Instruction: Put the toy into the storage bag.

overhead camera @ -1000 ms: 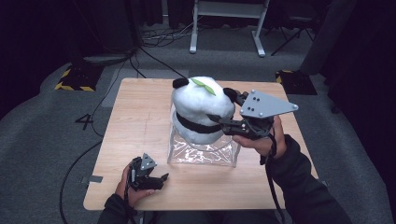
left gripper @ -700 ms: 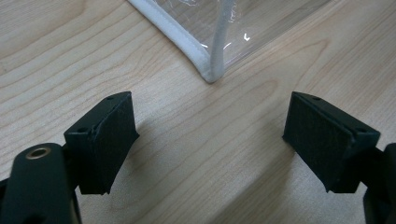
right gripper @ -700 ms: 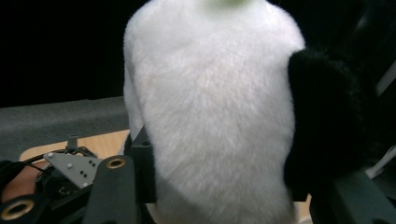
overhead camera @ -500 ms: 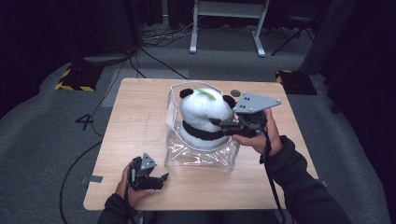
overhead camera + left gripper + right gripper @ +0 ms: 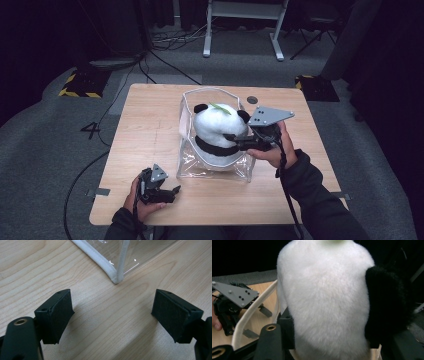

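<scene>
A white and black panda plush (image 5: pixel 216 131) with a green leaf on its head stands upright inside a clear plastic bag (image 5: pixel 186 150) with white trim, on the wooden table (image 5: pixel 150 125). My right gripper (image 5: pixel 233 141) reaches in from the right and grips the panda's side (image 5: pixel 324 302). Its jaws have just been opening a little, but the plush is still pressed between them. My left gripper (image 5: pixel 172 192) rests open on the table near the front edge with nothing between its pads (image 5: pixel 112 315). It points at the bag's near corner (image 5: pixel 117 276).
A small round grommet (image 5: pixel 252 100) sits in the table behind the bag. Beyond the table are grey carpet with cables, a white metal stand (image 5: pixel 242 30) and yellow-black striped bases (image 5: pixel 80 85). Bare wood lies left of the bag.
My right hand has lowered the panda from above the bag down into it, and the bag's walls now stand around the plush. The left gripper has not moved.
</scene>
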A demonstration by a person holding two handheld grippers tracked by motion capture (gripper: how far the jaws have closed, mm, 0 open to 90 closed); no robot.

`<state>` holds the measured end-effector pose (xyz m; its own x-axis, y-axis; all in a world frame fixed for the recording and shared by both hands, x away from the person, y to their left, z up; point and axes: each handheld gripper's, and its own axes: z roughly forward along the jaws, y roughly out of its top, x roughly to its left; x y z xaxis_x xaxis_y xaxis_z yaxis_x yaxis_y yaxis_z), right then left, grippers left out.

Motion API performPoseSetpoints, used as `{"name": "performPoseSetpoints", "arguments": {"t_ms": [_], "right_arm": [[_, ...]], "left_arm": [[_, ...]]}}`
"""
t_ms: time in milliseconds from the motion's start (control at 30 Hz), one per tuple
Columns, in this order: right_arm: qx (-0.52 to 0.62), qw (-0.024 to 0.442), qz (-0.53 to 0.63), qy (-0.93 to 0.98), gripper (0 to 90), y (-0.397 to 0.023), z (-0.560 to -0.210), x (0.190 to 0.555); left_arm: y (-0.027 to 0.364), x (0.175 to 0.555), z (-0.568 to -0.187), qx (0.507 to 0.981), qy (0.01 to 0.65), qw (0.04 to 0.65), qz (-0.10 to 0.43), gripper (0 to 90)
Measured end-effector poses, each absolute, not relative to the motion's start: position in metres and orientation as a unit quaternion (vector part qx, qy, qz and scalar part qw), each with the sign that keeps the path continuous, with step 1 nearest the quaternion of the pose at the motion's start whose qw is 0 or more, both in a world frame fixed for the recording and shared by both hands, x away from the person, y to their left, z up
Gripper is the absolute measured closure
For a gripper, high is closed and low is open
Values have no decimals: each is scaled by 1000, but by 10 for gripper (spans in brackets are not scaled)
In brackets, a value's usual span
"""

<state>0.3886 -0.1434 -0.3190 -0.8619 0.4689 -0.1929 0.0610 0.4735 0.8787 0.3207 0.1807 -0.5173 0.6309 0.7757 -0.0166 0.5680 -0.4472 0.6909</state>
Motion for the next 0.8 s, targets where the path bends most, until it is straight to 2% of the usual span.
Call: {"name": "performPoseSetpoints", "arguments": {"t_ms": [800], "right_arm": [[175, 207, 440, 856, 378, -156, -341, 411]], "left_arm": [[181, 321, -517, 837, 401, 340, 153, 171]]}}
